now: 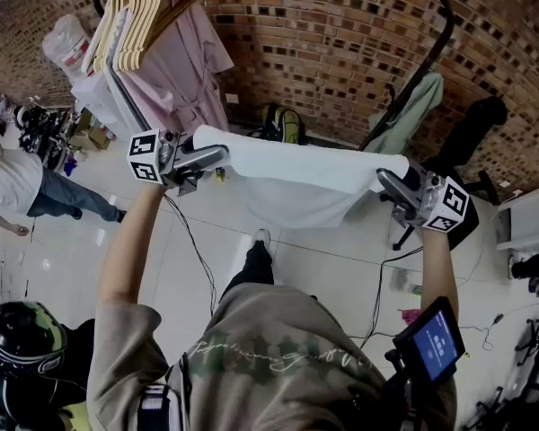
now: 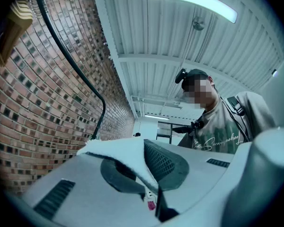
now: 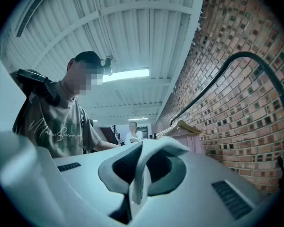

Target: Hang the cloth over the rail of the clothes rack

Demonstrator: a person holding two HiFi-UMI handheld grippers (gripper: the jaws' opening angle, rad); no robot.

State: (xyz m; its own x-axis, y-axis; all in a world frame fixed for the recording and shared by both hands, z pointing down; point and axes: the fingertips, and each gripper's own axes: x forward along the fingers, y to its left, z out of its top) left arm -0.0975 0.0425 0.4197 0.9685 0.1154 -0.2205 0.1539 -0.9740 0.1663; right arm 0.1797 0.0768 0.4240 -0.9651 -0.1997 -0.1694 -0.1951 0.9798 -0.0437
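A white cloth (image 1: 296, 180) hangs stretched between my two grippers in the head view, sagging in the middle. My left gripper (image 1: 217, 155) is shut on its left corner, and a fold of the cloth (image 2: 128, 162) shows pinched between the jaws of my left gripper (image 2: 149, 178). My right gripper (image 1: 386, 182) is shut on the right corner, where the cloth (image 3: 146, 162) lies clamped at the right gripper (image 3: 138, 174). The rack's black rail (image 1: 436, 48) curves up behind the cloth; the rail (image 2: 71, 60) (image 3: 217, 77) also arcs along the brick wall in both gripper views.
Wooden hangers (image 1: 144, 7) with a pink robe (image 1: 184, 70) hang at the rack's left end. A green garment (image 1: 411, 110) hangs on the right. Cables (image 1: 193, 241) trail over the white floor. A person (image 1: 18, 182) stands at left, a helmet (image 1: 22, 335) lies lower left.
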